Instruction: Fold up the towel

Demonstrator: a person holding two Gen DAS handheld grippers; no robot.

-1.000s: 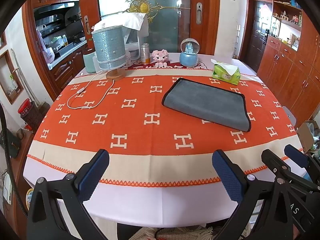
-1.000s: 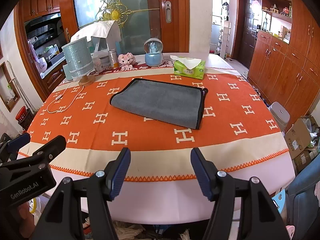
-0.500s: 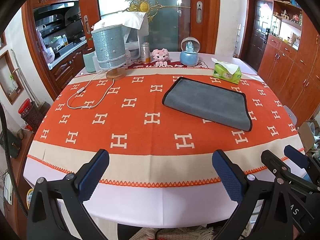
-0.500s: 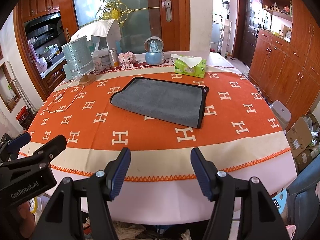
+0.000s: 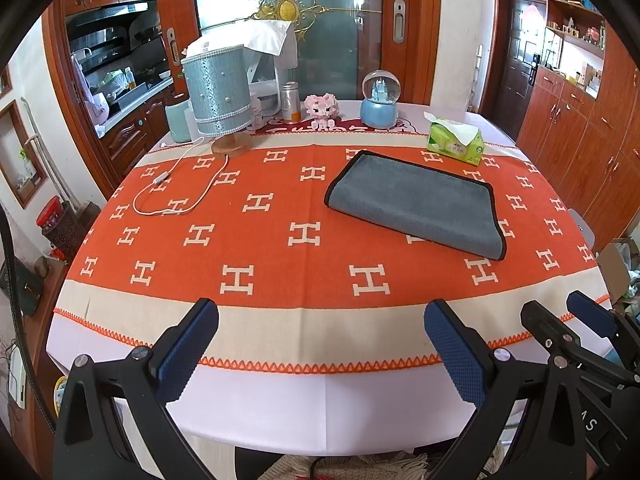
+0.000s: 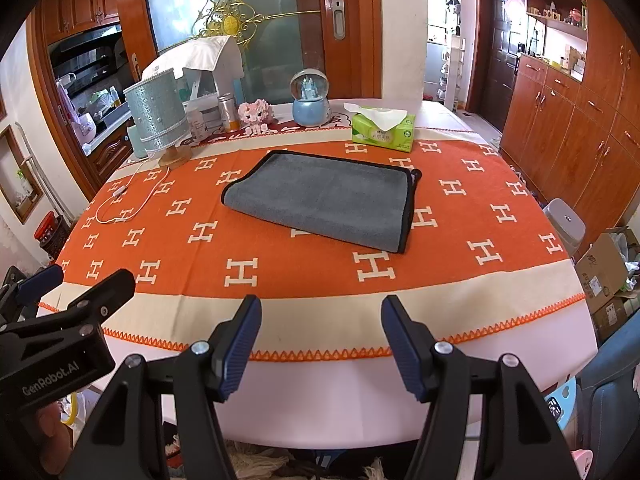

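- The grey folded microfibre towel with black edging (image 6: 324,204) lies flat on the orange tablecloth patterned with white H shapes (image 6: 280,276), toward 12 o'clock from the right gripper (image 6: 320,344).
- Wooden cabinets line the room at 3 o'clock; a glass sliding door stands behind the table.
- Beyond the towel: a green tissue pack (image 6: 382,130), a blue snow globe (image 6: 310,98), a pale-blue lamp (image 6: 158,120) at 10 o'clock.
- Both the right gripper and the left gripper (image 5: 320,350) hover spread at the near edge, holding nothing.
- The left gripper's body reads "GenRobot.AI".
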